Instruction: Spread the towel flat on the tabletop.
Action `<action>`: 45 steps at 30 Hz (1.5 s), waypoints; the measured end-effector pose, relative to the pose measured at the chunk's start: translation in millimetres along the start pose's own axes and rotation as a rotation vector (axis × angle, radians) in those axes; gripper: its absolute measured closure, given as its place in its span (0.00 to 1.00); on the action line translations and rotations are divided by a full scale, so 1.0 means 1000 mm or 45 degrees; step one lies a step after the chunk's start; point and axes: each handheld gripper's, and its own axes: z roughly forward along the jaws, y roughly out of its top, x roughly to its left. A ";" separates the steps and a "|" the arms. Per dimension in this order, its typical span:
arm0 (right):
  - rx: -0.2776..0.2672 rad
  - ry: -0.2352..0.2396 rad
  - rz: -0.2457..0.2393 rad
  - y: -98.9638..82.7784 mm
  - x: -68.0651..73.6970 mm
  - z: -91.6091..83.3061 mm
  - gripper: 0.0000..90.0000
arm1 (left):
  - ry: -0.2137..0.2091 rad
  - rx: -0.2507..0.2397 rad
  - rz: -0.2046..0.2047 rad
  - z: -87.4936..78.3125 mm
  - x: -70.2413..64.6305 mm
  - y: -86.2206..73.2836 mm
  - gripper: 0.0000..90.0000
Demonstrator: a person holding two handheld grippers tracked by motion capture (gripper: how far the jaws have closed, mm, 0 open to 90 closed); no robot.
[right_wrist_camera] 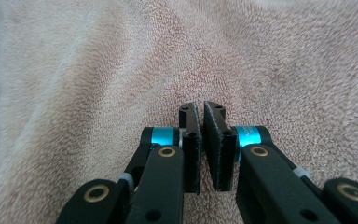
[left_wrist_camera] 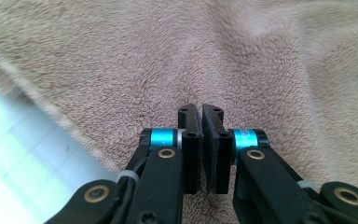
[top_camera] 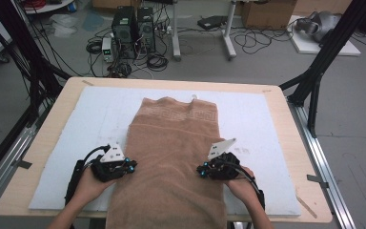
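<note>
Brown towel (top_camera: 171,157) lies lengthwise on the white mat (top_camera: 262,119), near end hanging over the table edge. My left gripper (top_camera: 132,167) and right gripper (top_camera: 201,170) sit at its two side edges, jaws closed, apparently pinching terry at the tips. Grasp step looks done. Next: lift both evenly, fold forward.

Black jaws, blue collars, brass screws, grey plates.

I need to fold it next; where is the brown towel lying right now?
In the high view the brown towel lies lengthwise down the middle of the white mat, its near end overhanging the table's front edge.
</note>
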 end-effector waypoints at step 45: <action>0.008 -0.038 -0.010 -0.018 0.025 -0.018 0.80 | -0.129 -0.054 -0.010 -0.024 -0.023 -0.018 0.72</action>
